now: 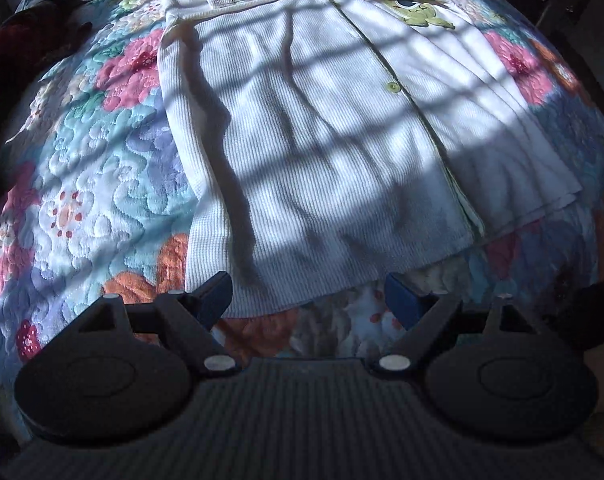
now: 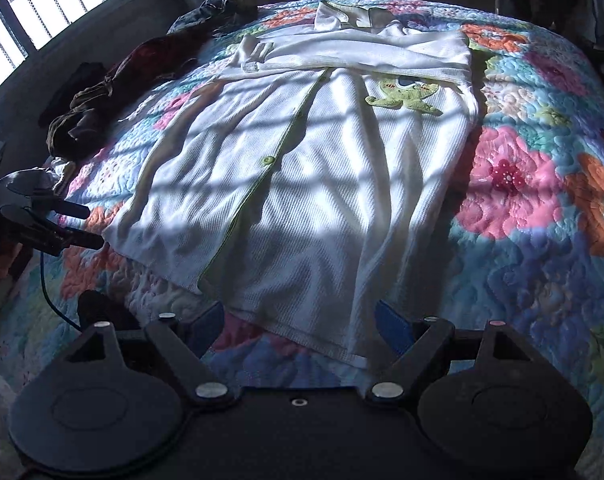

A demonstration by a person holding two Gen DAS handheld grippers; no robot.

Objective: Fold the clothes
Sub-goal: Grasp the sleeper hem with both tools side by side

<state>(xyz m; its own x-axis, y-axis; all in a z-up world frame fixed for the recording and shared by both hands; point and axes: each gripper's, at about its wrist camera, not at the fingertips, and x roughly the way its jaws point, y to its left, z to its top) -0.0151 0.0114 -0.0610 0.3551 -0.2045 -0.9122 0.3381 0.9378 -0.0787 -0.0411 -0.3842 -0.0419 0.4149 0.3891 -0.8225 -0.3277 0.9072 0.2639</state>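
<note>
A white waffle-knit cardigan point(image 1: 322, 152) with green buttons and a green cartoon patch point(image 1: 418, 12) lies flat on a floral quilt point(image 1: 102, 184), its sleeves folded across the chest. My left gripper point(image 1: 308, 300) hovers open over the left end of the hem, with cloth below the gap and neither pad pressing on it. In the right wrist view the same cardigan point(image 2: 322, 184) fills the middle. My right gripper point(image 2: 300, 328) stands open above the hem's right corner. The left gripper point(image 2: 88, 227) shows at the left edge by the hem's other corner.
A heap of dark clothes point(image 2: 102, 96) lies at the bed's back left, under a barred window point(image 2: 42, 4). The quilt point(image 2: 542, 240) stretches bare to the right of the cardigan. Striped shadows cross the bed.
</note>
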